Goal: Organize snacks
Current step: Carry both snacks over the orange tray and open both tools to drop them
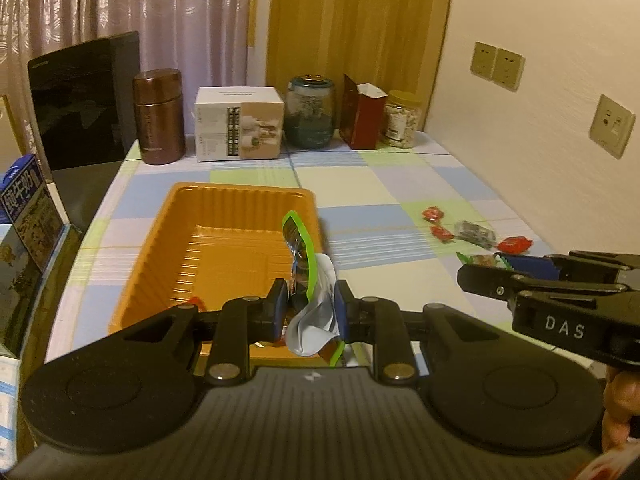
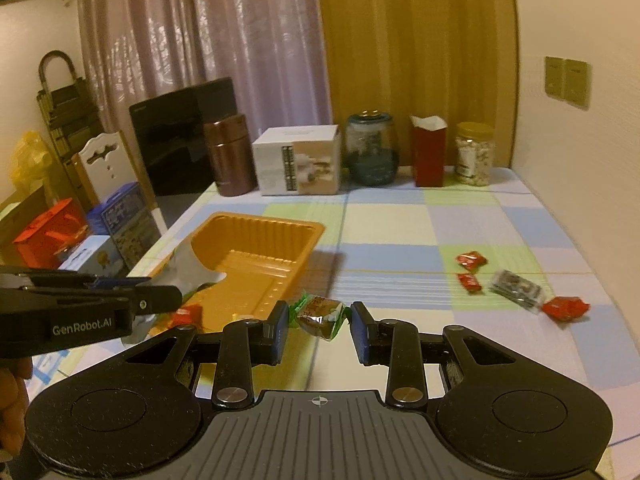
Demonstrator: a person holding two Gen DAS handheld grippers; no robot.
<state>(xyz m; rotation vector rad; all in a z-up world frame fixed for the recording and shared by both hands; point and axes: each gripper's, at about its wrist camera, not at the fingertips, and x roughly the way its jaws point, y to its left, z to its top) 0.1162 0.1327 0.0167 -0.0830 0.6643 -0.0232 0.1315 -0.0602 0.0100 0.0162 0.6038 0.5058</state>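
Note:
My left gripper (image 1: 312, 312) is shut on a green-edged silver snack packet (image 1: 310, 280) and holds it over the near end of the orange tray (image 1: 224, 208). A red candy (image 1: 196, 302) lies in the tray's near corner. My right gripper (image 2: 320, 326) is open, its pads either side of a green-wrapped snack (image 2: 320, 316) on the tablecloth, right of the tray (image 2: 256, 236). In the right wrist view the left gripper (image 2: 160, 296) holds the silver packet (image 2: 192, 270) over the tray's near left edge. The right gripper (image 1: 472, 276) also shows at the right of the left wrist view.
Red candies (image 2: 472, 260) (image 2: 566, 308) and a dark clear-wrapped snack (image 2: 516, 286) lie on the checked tablecloth to the right. A brown flask (image 2: 230, 156), white box (image 2: 298, 160), glass jar (image 2: 372, 148), red carton (image 2: 428, 152) and nut jar (image 2: 474, 154) line the back. The wall runs along the right.

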